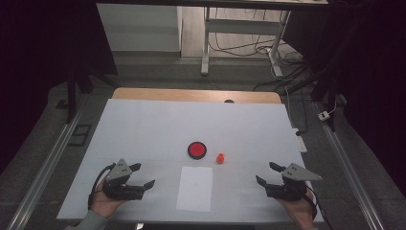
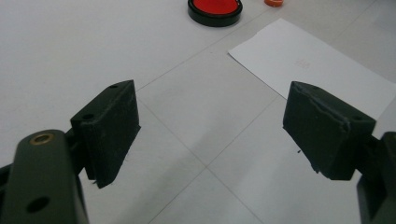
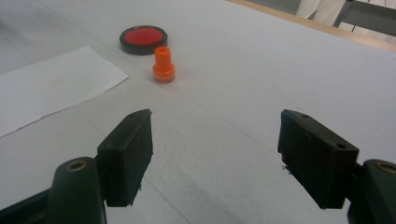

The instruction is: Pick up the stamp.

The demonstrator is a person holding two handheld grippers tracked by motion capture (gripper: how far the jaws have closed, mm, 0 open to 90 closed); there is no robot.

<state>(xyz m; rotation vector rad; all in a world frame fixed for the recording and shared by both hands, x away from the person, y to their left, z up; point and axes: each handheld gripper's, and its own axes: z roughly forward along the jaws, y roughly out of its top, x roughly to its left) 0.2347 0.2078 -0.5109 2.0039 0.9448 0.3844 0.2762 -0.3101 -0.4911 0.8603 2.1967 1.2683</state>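
Observation:
A small orange stamp (image 1: 220,158) (image 3: 164,65) stands upright on the white table, just right of a round red ink pad in a black rim (image 1: 197,150) (image 3: 143,39) (image 2: 215,9). A white sheet of paper (image 1: 195,188) (image 2: 317,70) (image 3: 46,86) lies flat in front of them. My left gripper (image 1: 142,175) (image 2: 210,135) rests open at the near left, nothing between its jaws. My right gripper (image 1: 268,173) (image 3: 215,156) is open at the near right, also holding nothing. Each is held by a hand at the table's front edge.
The white table surface (image 1: 191,124) extends far back to a wooden edge (image 1: 196,95). Beyond it stand a desk frame (image 1: 239,33) and loose cables on the floor. A power strip (image 1: 298,139) hangs by the right table edge.

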